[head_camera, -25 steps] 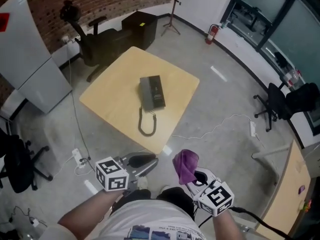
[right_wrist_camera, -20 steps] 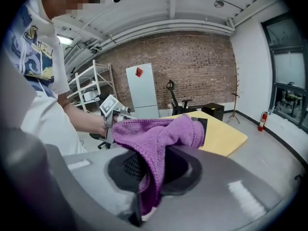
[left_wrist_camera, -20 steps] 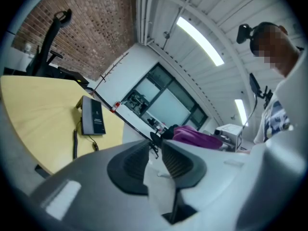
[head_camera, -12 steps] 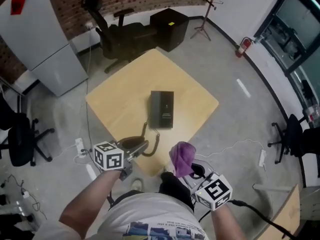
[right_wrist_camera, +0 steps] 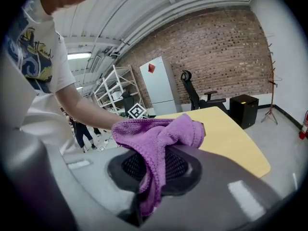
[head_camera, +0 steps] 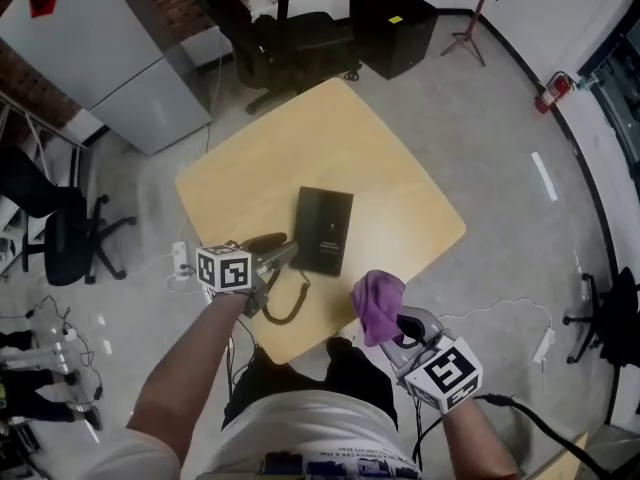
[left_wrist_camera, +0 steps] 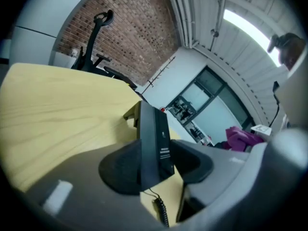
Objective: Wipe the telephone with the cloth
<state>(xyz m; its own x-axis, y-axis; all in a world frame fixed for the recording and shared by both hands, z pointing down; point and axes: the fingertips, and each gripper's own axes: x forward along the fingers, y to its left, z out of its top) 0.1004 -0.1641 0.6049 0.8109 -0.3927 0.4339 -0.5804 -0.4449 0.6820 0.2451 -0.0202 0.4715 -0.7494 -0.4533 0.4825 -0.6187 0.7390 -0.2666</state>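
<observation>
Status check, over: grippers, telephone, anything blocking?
Left gripper open, jaws just opened, telephone lined up between them, ungripped. Right gripper shut on cloth. Telephone flat on table. Only its cord nearby.

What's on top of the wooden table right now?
Only the black telephone and its coiled cord lie on the table. The left gripper, jaws just opened, gripping nothing, and the purple cloth hide patches of the near edge.

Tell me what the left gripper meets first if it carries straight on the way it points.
Most likely the flat black desk telephone: it sits dead ahead of the left gripper, whose jaws have just been opening, with nothing pinched between them. How much gap remains is hard to judge.
</observation>
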